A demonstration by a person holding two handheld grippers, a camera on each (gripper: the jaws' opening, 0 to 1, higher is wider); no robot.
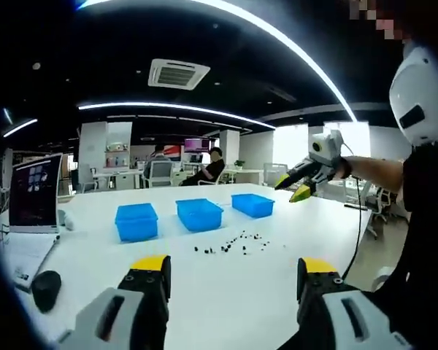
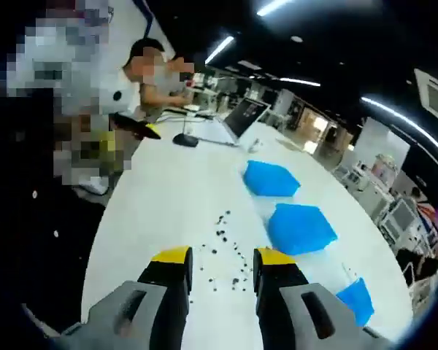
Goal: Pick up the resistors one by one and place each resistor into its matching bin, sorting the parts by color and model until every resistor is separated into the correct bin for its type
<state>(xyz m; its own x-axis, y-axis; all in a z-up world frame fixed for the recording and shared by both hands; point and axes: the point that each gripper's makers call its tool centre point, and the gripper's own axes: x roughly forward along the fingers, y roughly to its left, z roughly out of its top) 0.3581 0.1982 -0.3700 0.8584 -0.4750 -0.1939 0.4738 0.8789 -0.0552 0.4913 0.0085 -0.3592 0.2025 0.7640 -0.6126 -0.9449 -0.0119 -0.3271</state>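
Observation:
Several small dark resistors [image 1: 230, 244] lie scattered on the white table [image 1: 226, 299] in front of three blue bins [image 1: 136, 221], [image 1: 199, 214], [image 1: 252, 205]. My left gripper [image 1: 233, 266] stands wide open, short of the resistors, with nothing between its yellow-tipped jaws. Held up in the air past the right bin is my right gripper [image 1: 298, 187]. In the right gripper view the right gripper [image 2: 223, 257] is open and empty above the resistors [image 2: 225, 251], with the bins [image 2: 270, 179], [image 2: 301, 227], [image 2: 356, 297] in a row to the right. The left gripper [image 2: 140, 129] shows far off at the upper left.
An open laptop [image 1: 35, 193] stands at the table's left end, with a dark mouse [image 1: 45, 286] and papers [image 1: 25, 251] near it. The person's sleeve [image 1: 423, 219] is at the right. People sit at desks [image 1: 208, 166] behind the table.

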